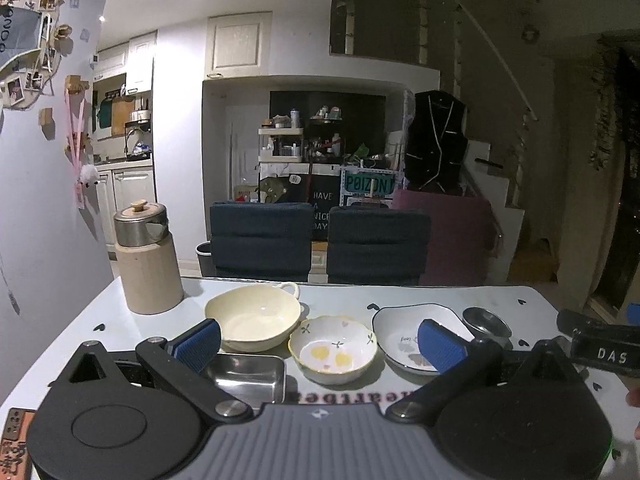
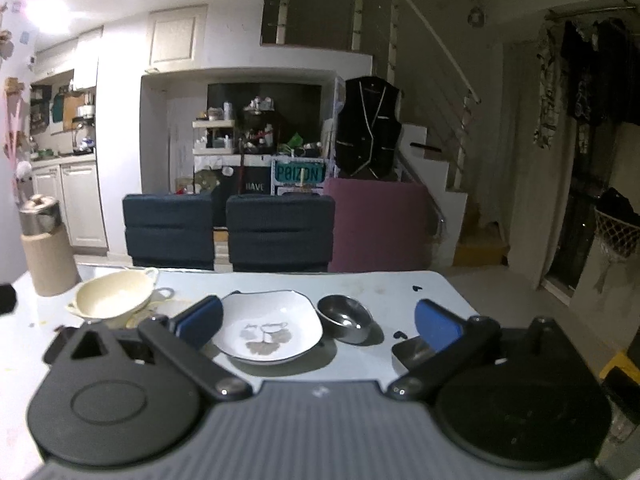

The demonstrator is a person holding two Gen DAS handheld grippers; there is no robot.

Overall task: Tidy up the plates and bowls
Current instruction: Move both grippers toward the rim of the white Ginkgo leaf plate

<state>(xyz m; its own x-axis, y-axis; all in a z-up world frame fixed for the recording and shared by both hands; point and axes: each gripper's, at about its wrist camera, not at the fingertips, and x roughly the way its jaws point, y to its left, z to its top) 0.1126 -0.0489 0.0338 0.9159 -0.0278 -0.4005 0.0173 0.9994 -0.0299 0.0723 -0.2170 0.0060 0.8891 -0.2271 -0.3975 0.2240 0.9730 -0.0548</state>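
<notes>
Left wrist view, left to right. A tan canister with a steel lid [image 1: 146, 258] stands at the far left of the white table [image 1: 400, 300]. Right of it sits a cream two-handled bowl [image 1: 254, 316]; in front of that, low in the frame, a rectangular steel tray [image 1: 248, 376] lies partly behind the left blue pad. At centre is a small flowered bowl with a wavy rim [image 1: 333, 350], just beside the cream bowl. Further right, a white plate with a dark rim [image 1: 404, 330], then a small steel bowl [image 1: 486, 320] touching or nearly touching its right edge. The left gripper [image 1: 320, 342] is spread wide, holding nothing, the flowered bowl lying between its fingers in the picture. At the right edge, part of the other gripper shows, marked "DAS".

Right wrist view, left to right. The cream bowl is at left of frame, the white plate at centre, the steel bowl just right of it, apart from it here. A second rectangular steel tray [image 2: 412, 352] lies under the right blue pad. The right gripper [image 2: 318, 320] is likewise released and empty, hovering above the table with the plate and steel bowl between its fingers in the picture. Two dark blue chair backs [image 2: 228, 232] stand behind the table.
</notes>
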